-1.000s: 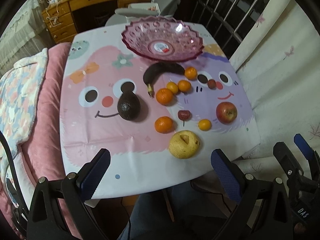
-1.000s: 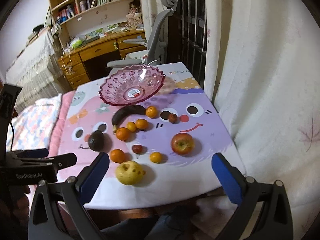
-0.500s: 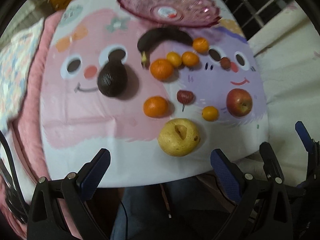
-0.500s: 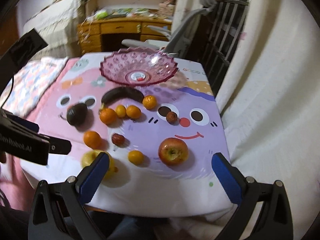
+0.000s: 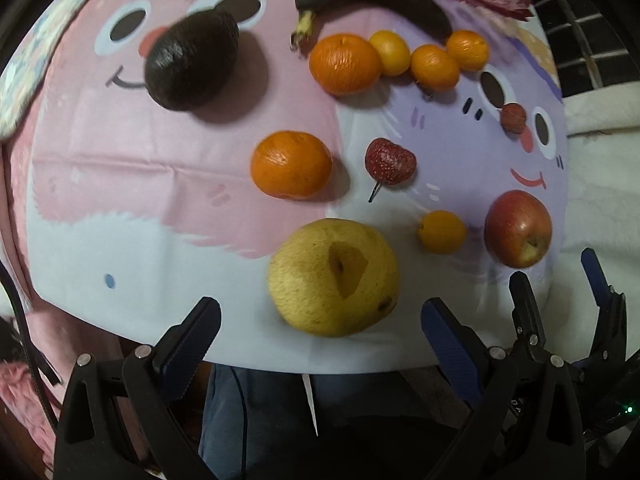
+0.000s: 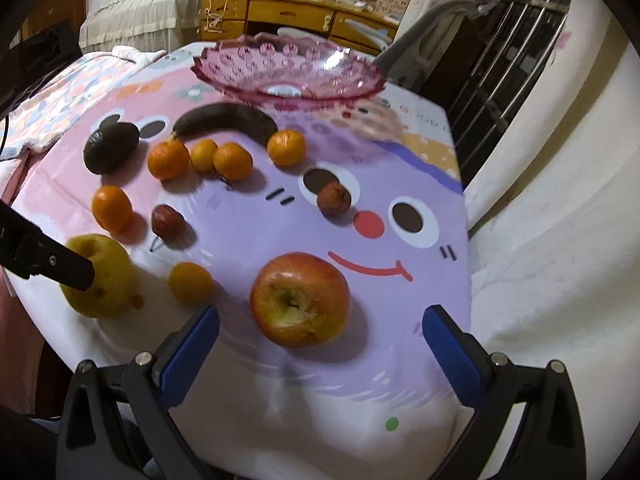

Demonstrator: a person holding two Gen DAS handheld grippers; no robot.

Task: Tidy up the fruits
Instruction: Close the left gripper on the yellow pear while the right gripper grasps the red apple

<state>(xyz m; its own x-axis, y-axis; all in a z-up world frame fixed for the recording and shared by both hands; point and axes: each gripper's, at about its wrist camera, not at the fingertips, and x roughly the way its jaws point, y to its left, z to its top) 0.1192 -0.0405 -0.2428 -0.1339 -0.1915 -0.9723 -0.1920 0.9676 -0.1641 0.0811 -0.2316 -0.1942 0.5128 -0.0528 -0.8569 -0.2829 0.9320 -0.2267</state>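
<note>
Both my grippers have their jaws spread wide: left gripper (image 5: pixel 320 320) hovers before the yellow pear (image 5: pixel 333 277), right gripper (image 6: pixel 320 328) before the red apple (image 6: pixel 300 299), on the cartoon tablecloth (image 6: pixel 400 320).

Pear (image 5: pixel 334 276) left of apple (image 5: pixel 518 228).

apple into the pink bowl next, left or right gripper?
Right, probably. The right hand-held gripper is open with the apple centred just ahead of its fingers. The left hand-held gripper faces the yellow pear instead. The bowl sits empty at the far edge.
</note>
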